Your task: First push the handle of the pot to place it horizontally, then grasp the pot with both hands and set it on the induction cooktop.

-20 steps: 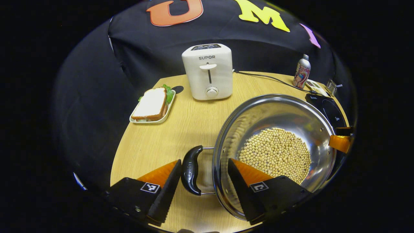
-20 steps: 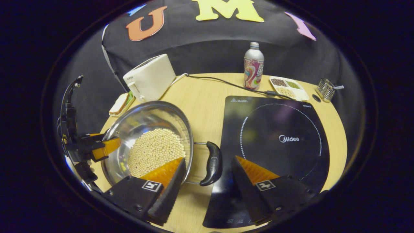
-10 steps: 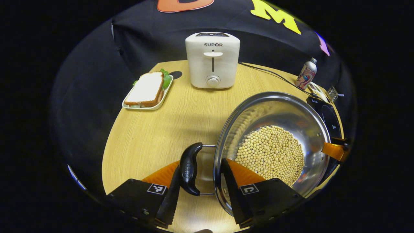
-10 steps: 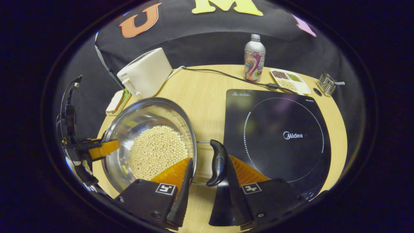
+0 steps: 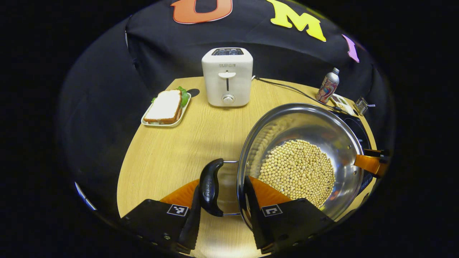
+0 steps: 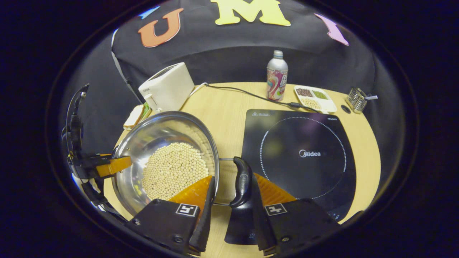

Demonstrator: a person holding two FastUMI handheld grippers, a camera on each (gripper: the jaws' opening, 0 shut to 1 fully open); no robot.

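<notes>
In the left gripper view, my left gripper sits at the bottom centre of the frame. Its jaws are closed in around the pot's left handle and the pot rim beside it: one finger touches the handle's outer side, the other lies just inside the rim. The pot, with its layer of beans, fills the lower right of the frame above the wooden table. At the right edge my other gripper reaches the pot's far rim. A toaster stands at top centre, a sandwich on a tray to its left, and a bottle at upper right.

In the right gripper view, my right gripper is at the bottom centre, jaws drawn in on the pot's right handle, one finger inside the rim and one against the handle's outer face. The pot lies left of centre. The cooktop lies flat on the right, just beside the handle. My left gripper shows at the left edge, at the opposite rim. I cannot tell whether the pot is off the table.
</notes>
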